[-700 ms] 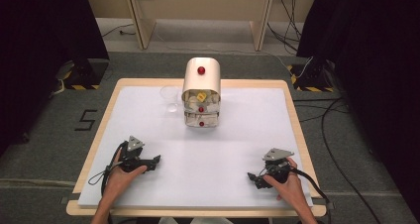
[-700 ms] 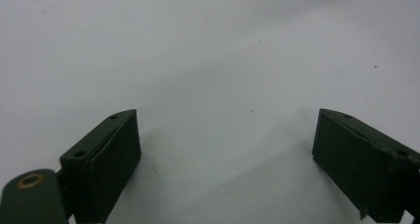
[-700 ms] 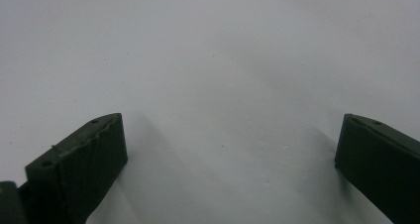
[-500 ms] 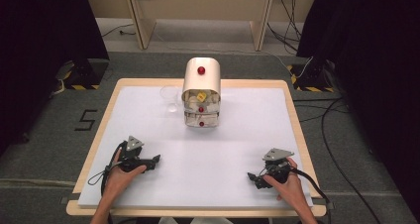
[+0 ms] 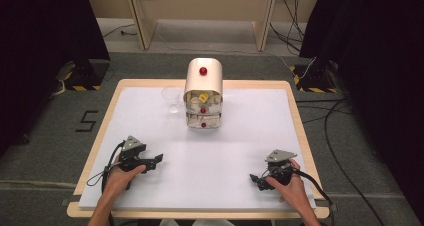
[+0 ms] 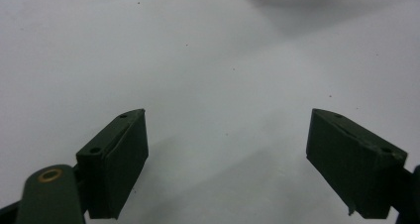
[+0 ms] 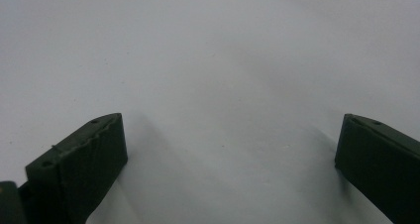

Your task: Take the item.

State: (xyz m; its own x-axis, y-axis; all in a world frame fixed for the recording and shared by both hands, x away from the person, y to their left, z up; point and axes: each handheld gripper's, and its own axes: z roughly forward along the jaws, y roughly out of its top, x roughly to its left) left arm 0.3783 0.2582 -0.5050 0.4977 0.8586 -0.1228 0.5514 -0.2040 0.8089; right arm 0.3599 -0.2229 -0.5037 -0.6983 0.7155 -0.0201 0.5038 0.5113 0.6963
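While both claws rest apart, drawer cabinet (image 5: 203, 93) adjoins clear cup (image 5: 172, 97).

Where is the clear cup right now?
In the high view, the clear cup stands at the far middle of the white table, just left of the small drawer cabinet with red knobs.

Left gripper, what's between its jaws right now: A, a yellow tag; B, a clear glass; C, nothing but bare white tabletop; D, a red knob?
C: in the left gripper view the left gripper has its jaws standing wide apart with bare white table between them.
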